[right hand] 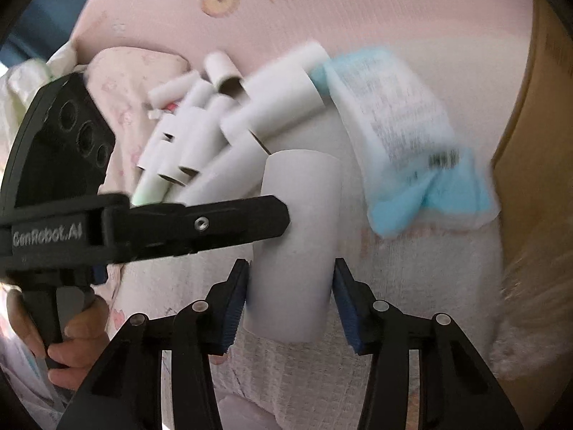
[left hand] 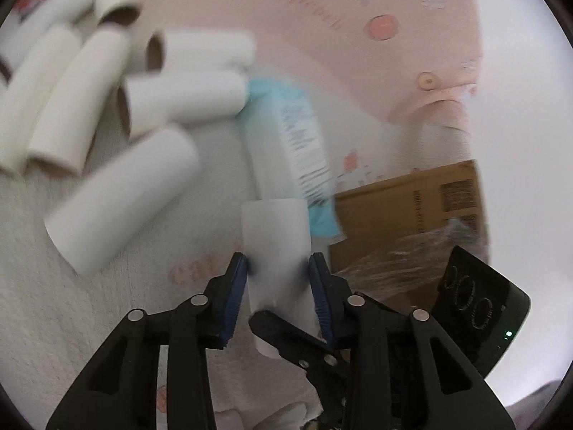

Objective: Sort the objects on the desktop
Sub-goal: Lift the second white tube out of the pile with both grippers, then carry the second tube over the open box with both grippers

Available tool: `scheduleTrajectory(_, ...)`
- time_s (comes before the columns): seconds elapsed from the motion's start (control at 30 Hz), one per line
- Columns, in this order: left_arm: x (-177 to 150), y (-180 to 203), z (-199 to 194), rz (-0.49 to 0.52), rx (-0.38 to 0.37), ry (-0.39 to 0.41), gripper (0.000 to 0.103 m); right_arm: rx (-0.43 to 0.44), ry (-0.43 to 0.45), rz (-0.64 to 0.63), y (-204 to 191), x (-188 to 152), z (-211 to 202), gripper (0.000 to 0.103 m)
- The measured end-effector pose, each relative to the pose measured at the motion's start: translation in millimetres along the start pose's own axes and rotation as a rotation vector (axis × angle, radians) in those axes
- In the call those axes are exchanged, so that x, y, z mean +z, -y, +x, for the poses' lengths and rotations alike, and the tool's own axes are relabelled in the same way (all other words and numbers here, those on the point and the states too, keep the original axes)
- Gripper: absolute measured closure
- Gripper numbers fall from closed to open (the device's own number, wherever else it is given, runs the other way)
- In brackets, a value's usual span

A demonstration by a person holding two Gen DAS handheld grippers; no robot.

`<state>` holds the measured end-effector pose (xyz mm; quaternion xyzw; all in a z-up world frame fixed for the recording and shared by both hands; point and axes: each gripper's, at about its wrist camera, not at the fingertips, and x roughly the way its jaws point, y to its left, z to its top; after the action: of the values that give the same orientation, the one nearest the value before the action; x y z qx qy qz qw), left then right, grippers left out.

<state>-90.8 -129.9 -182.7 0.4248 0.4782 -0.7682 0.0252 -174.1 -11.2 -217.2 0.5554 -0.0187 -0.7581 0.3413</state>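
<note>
Passing a tube [left hand: 275,236] between two claws is judged to be the step in hand, and it is best done with one claw kept firmly shut until the other is seen to bear on both sides. The tube is held in the air above the white cloth [left hand: 107,322], near its right edge, well apart from the pile [left hand: 89,82] of tubes at the far left corner and in front of the packet [left hand: 290,143]. A box [left hand: 412,208] stands just beyond that right edge, and a clear swing towards it should be kept.

The left gripper [left hand: 278,268] is clamped on the tube, both blue pads pressed into its wall. The right gripper [right hand: 292,268] is set around the same tube lower down. One of its pads touches, but whether the other does cannot be told. The two claws are crossed at roughly a right angle, the left one being carried level by the left hand [right hand: 71,329].
</note>
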Motion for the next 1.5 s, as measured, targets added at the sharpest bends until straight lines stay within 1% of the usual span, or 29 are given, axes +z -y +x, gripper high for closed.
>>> scheduleTrajectory(0.13,14,21,-15,0.040,-0.052,0.020,0.062,-0.012,0.072,-0.054,-9,11,-25,0.059)
scheduleTrajectory(0.2,19,40,-25,0.077,-0.068,0.055,0.062,-0.018,0.115,-0.063,-14,17,-42,0.059)
scheduleTrajectory(0.27,21,60,-35,0.126,-0.066,0.089,0.060,-0.028,0.158,-0.066,-17,24,-62,0.059)
scheduleTrajectory(0.3,21,69,-40,0.152,-0.059,0.107,0.059,-0.026,0.168,-0.071,-22,30,-63,0.059)
scheduleTrajectory(0.37,20,89,-49,0.203,-0.044,0.136,0.056,-0.005,0.171,-0.089,-27,37,-75,0.059)
scheduleTrajectory(0.43,20,105,-56,0.248,-0.049,0.157,0.056,0.013,0.201,-0.111,-33,42,-90,0.059)
scheduleTrajectory(0.47,22,116,-61,0.265,-0.059,0.165,0.056,0.007,0.214,-0.130,-35,42,-99,0.059)
scheduleTrajectory(0.53,28,133,-66,0.285,-0.078,0.166,0.057,-0.038,0.249,-0.173,-40,42,-115,0.059)
scheduleTrajectory(0.63,35,154,-69,0.327,-0.098,0.159,0.058,-0.081,0.282,-0.192,-40,46,-134,0.059)
scheduleTrajectory(0.77,47,206,-74,0.439,-0.098,0.149,0.058,-0.114,0.352,-0.209,-29,57,-170,0.059)
scheduleTrajectory(0.8,48,217,-74,0.469,-0.096,0.146,0.058,-0.102,0.373,-0.201,-24,60,-180,0.059)
scheduleTrajectory(0.87,50,244,-72,0.552,-0.094,0.127,0.058,-0.057,0.385,-0.177,-13,66,-198,0.059)
scheduleTrajectory(0.93,50,265,-69,0.607,-0.120,0.101,0.058,0.014,0.377,-0.146,4,77,-214,0.059)
scheduleTrajectory(1.0,49,287,-62,0.650,-0.158,0.068,0.058,0.029,0.357,-0.144,14,87,-227,0.059)
scheduleTrajectory(1.07,49,304,-55,0.708,-0.169,0.081,0.058,-0.015,0.336,-0.166,20,97,-241,0.058)
scheduleTrajectory(1.13,49,312,-48,0.739,-0.191,0.088,0.058,-0.047,0.351,-0.165,28,100,-248,0.059)
scheduleTrajectory(1.23,46,314,-29,0.750,-0.196,0.082,0.058,-0.049,0.398,-0.116,44,93,-263,0.059)
scheduleTrajectory(1.3,46,309,-10,0.731,-0.199,0.045,0.058,-0.062,0.425,-0.069,56,85,-266,0.059)
scheduleTrajectory(1.37,48,305,11,0.683,-0.197,-0.022,0.058,-0.072,0.403,-0.032,70,82,-260,0.059)
scheduleTrajectory(1.43,50,302,30,0.657,-0.191,-0.079,0.058,-0.084,0.359,-0.005,83,80,-252,0.059)
scheduleTrajectory(1.5,49,303,42,0.655,-0.183,-0.108,0.058,-0.108,0.318,0.013,93,78,-243,0.059)
